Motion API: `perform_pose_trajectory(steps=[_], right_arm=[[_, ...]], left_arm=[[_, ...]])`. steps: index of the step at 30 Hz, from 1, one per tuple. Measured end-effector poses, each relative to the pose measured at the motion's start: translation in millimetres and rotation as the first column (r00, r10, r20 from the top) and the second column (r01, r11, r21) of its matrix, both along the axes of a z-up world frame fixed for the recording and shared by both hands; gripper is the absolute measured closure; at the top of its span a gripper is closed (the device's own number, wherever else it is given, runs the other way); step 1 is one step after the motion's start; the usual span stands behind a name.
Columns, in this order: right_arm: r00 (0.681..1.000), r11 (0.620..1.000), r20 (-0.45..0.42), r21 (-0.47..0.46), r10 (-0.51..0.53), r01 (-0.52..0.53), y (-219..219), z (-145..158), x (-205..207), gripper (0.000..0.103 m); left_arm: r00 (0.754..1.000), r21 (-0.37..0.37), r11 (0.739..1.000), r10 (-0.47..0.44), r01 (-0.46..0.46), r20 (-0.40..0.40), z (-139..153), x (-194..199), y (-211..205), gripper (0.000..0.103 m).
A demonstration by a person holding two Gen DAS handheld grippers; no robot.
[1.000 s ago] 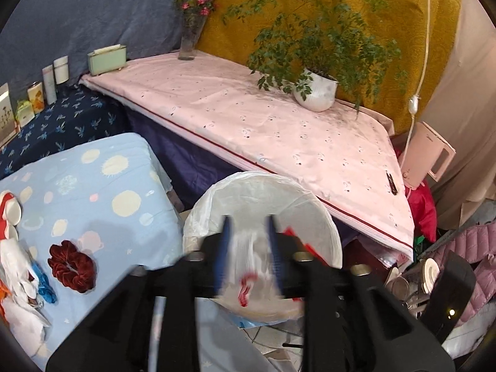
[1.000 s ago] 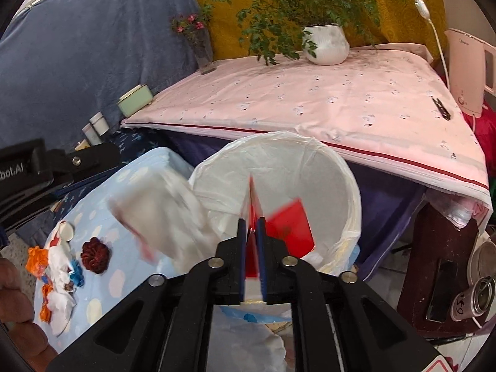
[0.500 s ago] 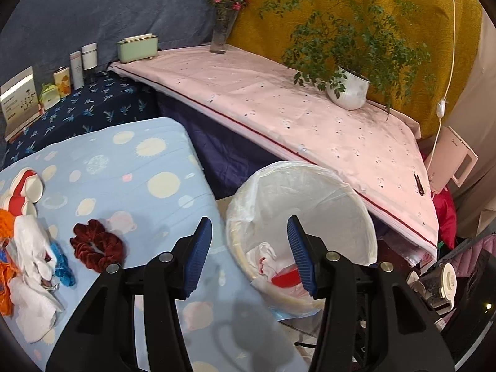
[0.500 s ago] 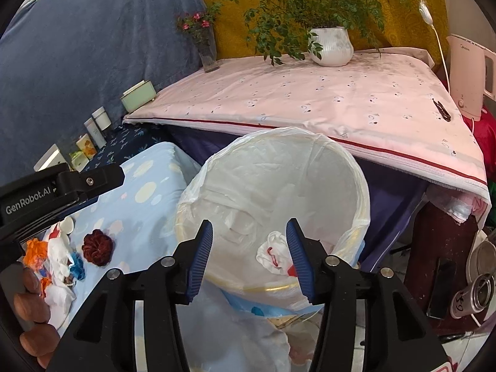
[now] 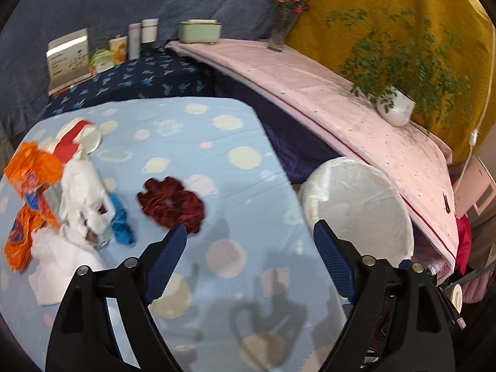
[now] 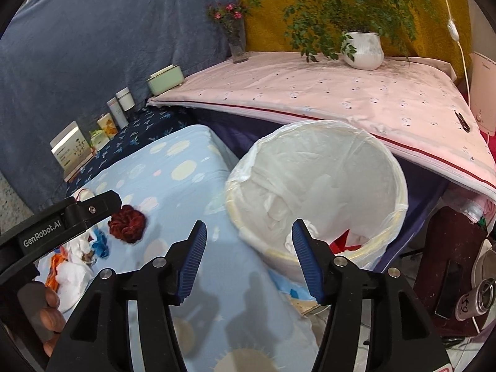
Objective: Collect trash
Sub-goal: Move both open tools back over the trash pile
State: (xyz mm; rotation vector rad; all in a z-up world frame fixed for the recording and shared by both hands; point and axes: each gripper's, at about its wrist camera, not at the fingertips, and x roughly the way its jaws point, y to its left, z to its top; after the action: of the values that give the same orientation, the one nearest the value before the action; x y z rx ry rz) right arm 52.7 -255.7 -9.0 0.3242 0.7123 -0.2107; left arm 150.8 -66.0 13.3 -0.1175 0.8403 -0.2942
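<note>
A white-lined trash bin (image 6: pixel 322 186) stands beside the light blue spotted table (image 5: pixel 192 142); white and red scraps lie inside it. It also shows in the left wrist view (image 5: pixel 356 207). My left gripper (image 5: pixel 249 248) is open and empty above the table's right part. A trash pile lies at the table's left: orange wrappers (image 5: pixel 28 167), white tissues (image 5: pixel 80 195), a blue scrap (image 5: pixel 119 223) and red-white pieces (image 5: pixel 73 142). My right gripper (image 6: pixel 248 254) is open and empty near the bin's front rim.
A dark red scrunchie (image 5: pixel 170 203) lies mid-table. A pink-covered table (image 6: pixel 341 93) holds a potted plant (image 6: pixel 361 49), a flower vase (image 6: pixel 235 37) and a green box (image 6: pixel 164 76). Boxes and jars (image 5: pixel 102 52) line the dark blue ledge. Clutter sits at the right of the bin.
Both grippers let go of their trash into the bin and opened. The left gripper swung left, over the table toward the trash pile. The right gripper drew back slightly from the bin.
</note>
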Motion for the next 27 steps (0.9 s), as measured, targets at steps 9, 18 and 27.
perform_pose_trajectory(steps=[9, 18, 27], right_arm=[[0.998, 0.998, -0.004, -0.013, 0.060, -0.060, 39.5, 3.0, 2.2, 0.041], [0.991, 0.991, -0.024, -0.025, 0.132, -0.133, 80.5, 0.7, 9.0, 0.040], [0.978, 0.979, -0.056, -0.025, 0.200, -0.201, 120.5, -10.0, 20.7, 0.040]], left_arm=[[0.994, 0.036, 0.994, 0.106, -0.105, -0.010, -10.5, -7.7, 59.4, 0.023], [0.974, 0.070, 0.973, 0.224, -0.222, -0.034, -27.9, -14.8, 119.8, 0.014], [0.947, 0.081, 0.950, 0.307, -0.300, -0.098, -54.7, -11.7, 166.7, 0.012]])
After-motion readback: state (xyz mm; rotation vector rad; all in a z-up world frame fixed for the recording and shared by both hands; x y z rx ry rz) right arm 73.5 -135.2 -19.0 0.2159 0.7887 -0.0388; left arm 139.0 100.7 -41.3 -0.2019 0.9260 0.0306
